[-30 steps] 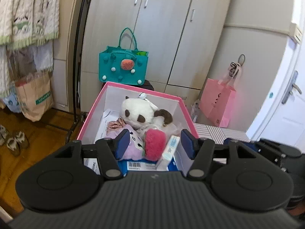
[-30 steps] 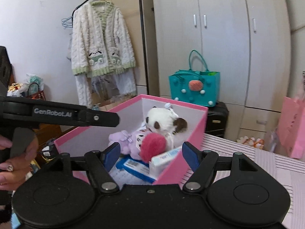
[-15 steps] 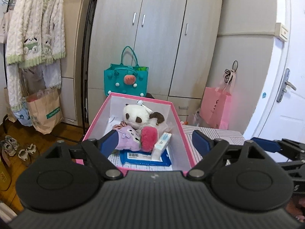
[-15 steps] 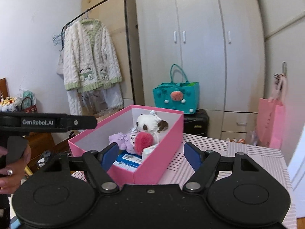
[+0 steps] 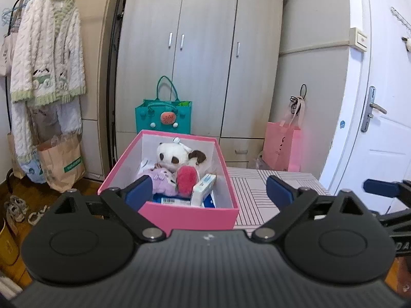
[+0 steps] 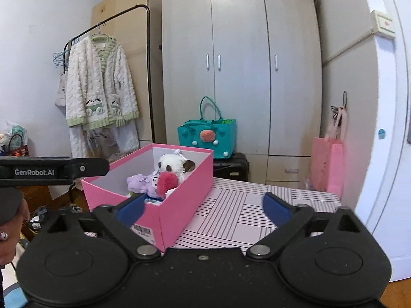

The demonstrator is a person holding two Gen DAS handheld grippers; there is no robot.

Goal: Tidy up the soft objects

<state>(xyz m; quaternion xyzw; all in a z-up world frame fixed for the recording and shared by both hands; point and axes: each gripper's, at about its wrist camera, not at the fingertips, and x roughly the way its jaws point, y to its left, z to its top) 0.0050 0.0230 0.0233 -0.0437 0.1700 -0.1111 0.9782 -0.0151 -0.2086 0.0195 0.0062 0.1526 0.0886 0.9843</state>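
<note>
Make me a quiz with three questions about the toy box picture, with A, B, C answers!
1. Where is the white panda toy?
A. On the floor
B. Inside the pink box
C. Hanging on the clothes rack

2. What colour is the handbag standing in front of the wardrobe?
A. Teal
B. Yellow
C. Black

3. How do the left tongs stand?
A. Shut on the panda toy
B. Shut on the box's rim
C. Open, holding nothing

Answers:
1. B: the panda toy lies at the far end of the pink box, behind a purple plush and a red fluffy ball.
2. A: the handbag is teal, with a pink patch on its front.
3. C: the left tongs have just been opening, and their blue pads stand wide apart with nothing pressed between them.
</note>
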